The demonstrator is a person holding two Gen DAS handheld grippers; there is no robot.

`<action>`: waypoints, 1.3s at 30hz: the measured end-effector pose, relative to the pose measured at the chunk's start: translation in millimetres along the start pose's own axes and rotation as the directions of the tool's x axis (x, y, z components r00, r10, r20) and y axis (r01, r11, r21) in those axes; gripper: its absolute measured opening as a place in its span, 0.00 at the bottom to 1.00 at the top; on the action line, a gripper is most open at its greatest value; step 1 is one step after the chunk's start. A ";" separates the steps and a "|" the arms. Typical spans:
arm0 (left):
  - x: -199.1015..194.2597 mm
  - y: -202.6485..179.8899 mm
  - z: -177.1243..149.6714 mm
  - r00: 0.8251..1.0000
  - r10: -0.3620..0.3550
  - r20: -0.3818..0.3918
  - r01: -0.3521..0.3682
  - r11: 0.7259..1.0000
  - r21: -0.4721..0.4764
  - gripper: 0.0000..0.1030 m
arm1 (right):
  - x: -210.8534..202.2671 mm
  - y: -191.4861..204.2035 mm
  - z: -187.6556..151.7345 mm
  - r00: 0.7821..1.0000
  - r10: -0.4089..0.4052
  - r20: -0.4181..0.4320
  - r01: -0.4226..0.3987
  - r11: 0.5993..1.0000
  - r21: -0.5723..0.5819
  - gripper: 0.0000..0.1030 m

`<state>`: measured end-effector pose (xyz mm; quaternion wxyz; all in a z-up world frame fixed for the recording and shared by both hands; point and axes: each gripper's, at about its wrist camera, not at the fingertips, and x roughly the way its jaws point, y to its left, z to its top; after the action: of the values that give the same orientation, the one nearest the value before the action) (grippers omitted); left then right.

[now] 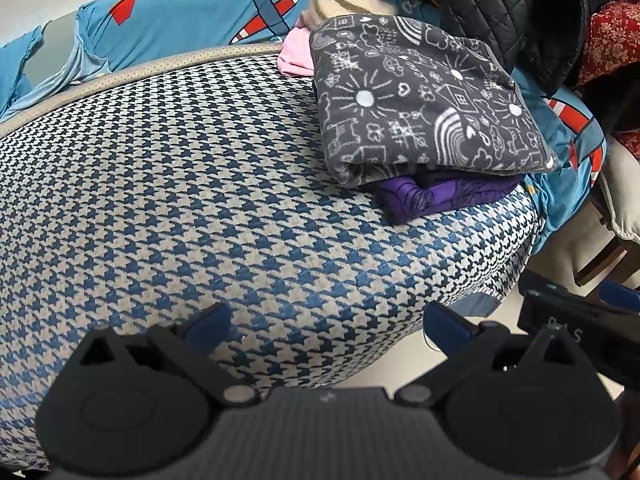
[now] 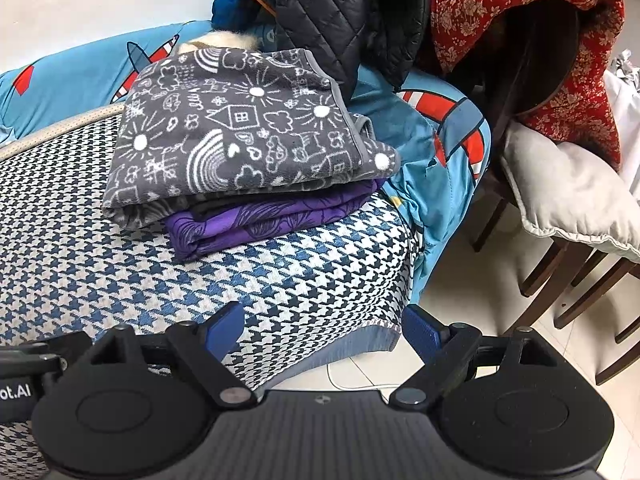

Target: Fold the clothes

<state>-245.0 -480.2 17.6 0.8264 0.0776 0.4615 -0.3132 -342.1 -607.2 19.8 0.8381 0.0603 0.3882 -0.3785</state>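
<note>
Clothes sit stacked at the far right of the houndstooth cushion (image 1: pixel 180 184): a folded grey doodle-print piece (image 2: pixel 240 132) on a folded purple one (image 2: pixel 260 220), ahead of both grippers, which hover near the cushion's front edge. I'd say the right gripper (image 2: pixel 324 330) is nearer, the stack lying ahead and slightly left of it with its long side running left to right, while the left gripper (image 1: pixel 326 326) has it ahead-right; both have fingers spread wide and empty. Only readable writing is "ot.AI" on the left gripper's body in the right view.

houndstooth cushion (image 2: pixel 280 272) on blue airplane-print cover (image 2: pixel 444 148); beside it, wooden chair (image 2: pixel 560 264) under grey pad (image 2: pixel 568 192)
</note>
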 end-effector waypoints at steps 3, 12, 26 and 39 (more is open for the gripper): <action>-1.3 0.1 -0.5 1.000 0.000 0.003 0.000 1.000 0.004 1.00 | -0.9 -0.5 -0.4 1.000 0.002 -0.002 -0.002 1.000 0.004 0.83; -1.9 0.4 -1.3 1.000 0.010 0.005 -0.010 1.000 0.024 1.00 | -3.1 0.5 -0.7 1.000 0.011 -0.002 -0.011 1.000 0.012 0.83; -6.3 -5.4 -1.0 1.000 0.016 0.021 -0.017 0.999 0.051 1.00 | -3.4 -1.6 -0.4 1.000 0.026 -0.001 -0.026 0.999 0.029 0.83; -5.5 -6.8 -2.1 0.999 0.032 0.029 -0.034 0.997 0.063 1.00 | -1.4 -7.7 1.1 0.999 0.049 -0.001 -0.048 0.997 0.067 0.83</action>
<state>-252.5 -482.3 21.9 0.8349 0.1070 0.4383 -0.3152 -347.3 -612.3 22.9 0.8440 0.0981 0.3750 -0.3707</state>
